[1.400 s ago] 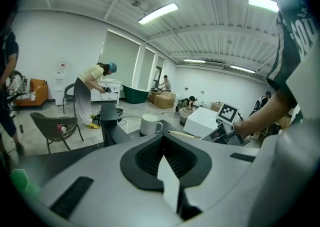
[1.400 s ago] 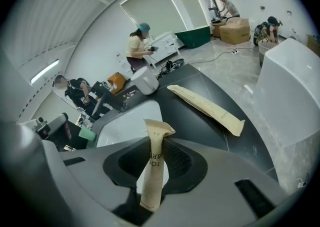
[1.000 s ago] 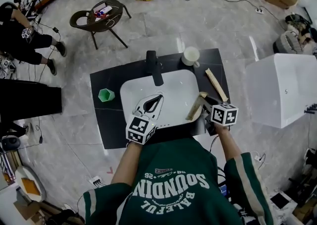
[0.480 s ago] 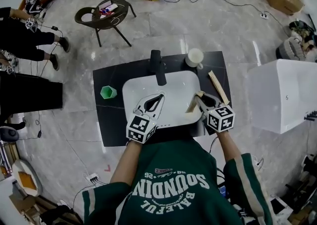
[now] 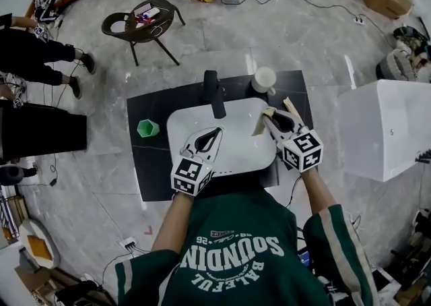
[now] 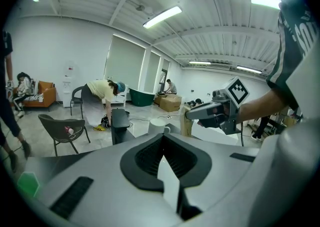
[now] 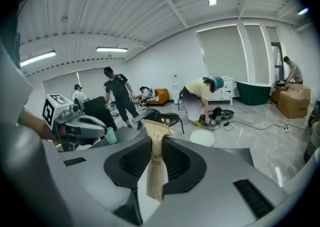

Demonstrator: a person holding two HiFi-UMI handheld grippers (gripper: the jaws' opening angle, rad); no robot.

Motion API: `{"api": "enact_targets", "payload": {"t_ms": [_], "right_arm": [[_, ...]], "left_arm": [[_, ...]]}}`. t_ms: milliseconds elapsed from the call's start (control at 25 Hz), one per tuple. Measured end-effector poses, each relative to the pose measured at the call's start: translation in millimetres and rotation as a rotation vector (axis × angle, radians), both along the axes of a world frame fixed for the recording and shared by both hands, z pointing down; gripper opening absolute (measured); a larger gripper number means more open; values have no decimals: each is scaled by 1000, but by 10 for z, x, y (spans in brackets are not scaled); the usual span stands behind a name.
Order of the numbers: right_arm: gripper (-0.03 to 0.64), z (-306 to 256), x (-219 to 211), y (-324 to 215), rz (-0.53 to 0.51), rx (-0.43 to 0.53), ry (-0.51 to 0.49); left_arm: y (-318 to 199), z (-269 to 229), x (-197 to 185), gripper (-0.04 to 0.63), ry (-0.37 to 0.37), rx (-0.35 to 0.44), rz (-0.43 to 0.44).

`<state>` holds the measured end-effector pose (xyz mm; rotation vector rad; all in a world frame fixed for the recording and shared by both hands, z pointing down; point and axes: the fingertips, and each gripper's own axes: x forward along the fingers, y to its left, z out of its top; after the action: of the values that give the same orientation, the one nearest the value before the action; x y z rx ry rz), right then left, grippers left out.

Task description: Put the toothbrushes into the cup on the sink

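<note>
Right gripper [image 5: 273,117] clamps a wrapped toothbrush [image 7: 155,163], held near the cup [image 5: 262,79]. Left gripper [image 6: 163,146] is closed and empty over the sink [image 5: 236,156]. Risk: the toothbrush may pivot in the narrow grip, strike the rim and tip the cup.

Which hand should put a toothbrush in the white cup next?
Right. The right gripper pinches a paper-wrapped toothbrush near the white cup. The left gripper is shut and empty, farther from it.

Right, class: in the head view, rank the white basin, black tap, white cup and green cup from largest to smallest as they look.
1. white basin
2. black tap
3. white cup and green cup: they look too alike to rank.
</note>
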<state>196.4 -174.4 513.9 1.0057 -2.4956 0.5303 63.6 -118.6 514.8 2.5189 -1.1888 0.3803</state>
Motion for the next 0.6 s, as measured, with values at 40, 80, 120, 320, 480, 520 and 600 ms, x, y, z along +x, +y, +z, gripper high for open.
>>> {"api": "enact_targets", "payload": {"t_ms": [40, 80, 120, 320, 480, 520, 600], "right_arm": [[86, -88, -9, -70, -3, 21, -8], [84, -180, -11, -144, -4, 43, -14], [85, -274, -9, -222, -3, 63, -21], [85, -694, 9, -623, -3, 153, -40], [84, -929, 56, -973, 16, 214, -52], [84, -973, 72, -1054, 25, 225, -56], [84, -1027, 102, -1202, 38, 243, -55]], "left_arm": [[-3, 0, -1, 11, -1, -1, -3], [-5, -3, -2, 11, -1, -1, -6], [-6, -8, -3, 11, -1, -1, -9], [-25, -26, -38, 11, -3, -3, -26], [-32, -3, -88, 11, -3, -6, -53], [-34, 4, -102, 11, -4, -7, -59], [-38, 22, -132, 11, -4, -11, -70]]}}
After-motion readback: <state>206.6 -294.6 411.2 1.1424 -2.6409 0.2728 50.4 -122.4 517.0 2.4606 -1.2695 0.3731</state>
